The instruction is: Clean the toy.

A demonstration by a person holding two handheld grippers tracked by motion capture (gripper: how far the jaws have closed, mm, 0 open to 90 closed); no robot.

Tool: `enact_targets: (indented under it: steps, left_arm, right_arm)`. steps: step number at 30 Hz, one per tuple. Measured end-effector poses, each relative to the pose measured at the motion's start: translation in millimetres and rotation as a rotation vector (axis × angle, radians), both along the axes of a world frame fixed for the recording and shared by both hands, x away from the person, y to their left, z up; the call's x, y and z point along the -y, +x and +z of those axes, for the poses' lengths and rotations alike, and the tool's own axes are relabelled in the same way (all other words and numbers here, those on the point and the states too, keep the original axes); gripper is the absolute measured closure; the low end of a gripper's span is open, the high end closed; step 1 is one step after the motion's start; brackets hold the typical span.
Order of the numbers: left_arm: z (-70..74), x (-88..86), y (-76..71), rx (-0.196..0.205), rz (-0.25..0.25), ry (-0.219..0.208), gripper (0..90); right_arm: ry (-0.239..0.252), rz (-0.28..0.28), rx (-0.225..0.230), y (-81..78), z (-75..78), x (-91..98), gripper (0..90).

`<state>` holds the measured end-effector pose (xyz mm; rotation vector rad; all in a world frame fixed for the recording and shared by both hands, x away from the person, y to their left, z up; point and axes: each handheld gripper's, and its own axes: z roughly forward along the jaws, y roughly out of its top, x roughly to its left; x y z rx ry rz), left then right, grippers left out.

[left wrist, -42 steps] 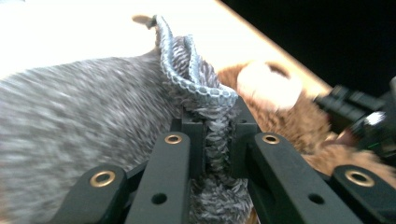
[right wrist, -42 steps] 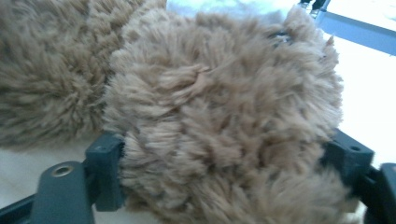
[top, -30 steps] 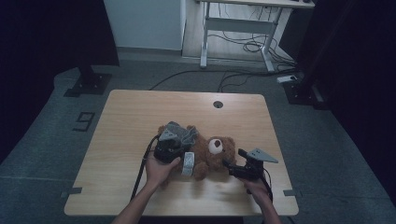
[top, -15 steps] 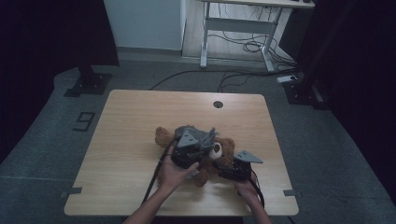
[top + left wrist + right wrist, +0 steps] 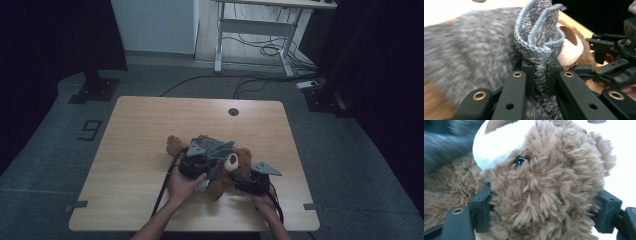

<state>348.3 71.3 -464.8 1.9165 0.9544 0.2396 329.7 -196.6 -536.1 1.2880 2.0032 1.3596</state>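
1. Teddy bear [image 5: 235, 167], brown with a white muzzle, lies on the near half of the wooden table [image 5: 150, 130], close to the middle of its width, between the person's two hands.
2. A grey knitted garment [image 5: 215, 148] with a light blue edge is draped over the bear's body and covers most of it from the high view; one brown limb sticks out at the far left.
3. Left gripper [image 5: 192, 167] sits on the bear's near left side; in the left gripper view its jaws are pressed together on a fold of the grey knitted garment [image 5: 541, 47], with the blue trim bunched just above the fingertips.
4. Right gripper [image 5: 250, 185] lies just beside the bear's head on the near right. In the right gripper view its jaws stand one on each side of the bear's head [image 5: 544, 185] and have just been closing in on it; the fur bulges between the pads and touches both.
5. From the left gripper view the right gripper [image 5: 614, 65] shows just behind the bear's muzzle, so the two tools crowd the same spot.
6. A round cable hole [image 5: 233, 111] sits in the table's far part, well apart from the bear.
7. Beyond the table stand a white desk frame [image 5: 255, 30] and loose floor cables [image 5: 260, 50].
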Motion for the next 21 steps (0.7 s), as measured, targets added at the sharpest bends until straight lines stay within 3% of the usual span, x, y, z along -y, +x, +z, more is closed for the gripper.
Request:
enact_targets:
  steps: [3, 9, 12, 16, 21]
  left_arm:
    - [6.0, -26.8, -6.8, 0.036, 0.053, -0.002, 81.3]
    - [-7.2, -71.2, -12.8, 0.015, 0.143, 0.001, 81.1]
    - [-28.3, -86.7, -10.5, -0.050, 0.164, 0.038, 81.1]
    - [-56.0, -87.6, -3.1, -0.131, 0.164, 0.091, 81.2]
    - [-54.7, -95.2, 2.8, -0.154, 0.172, 0.050, 80.6]
  right_arm:
    - [0.001, -0.007, -0.002, -0.5, -0.1, -0.4, 21.7]
    - [0.013, -0.012, -0.004, -0.5, -0.5, -0.9, 21.9]
    - [0.014, -0.012, -0.006, -0.4, -0.5, -0.8, 21.9]
    - [0.019, -0.016, -0.002, 0.3, -1.2, -1.6, 22.0]
    - [0.020, -0.013, -0.001, -0.3, -1.2, -1.1, 22.0]
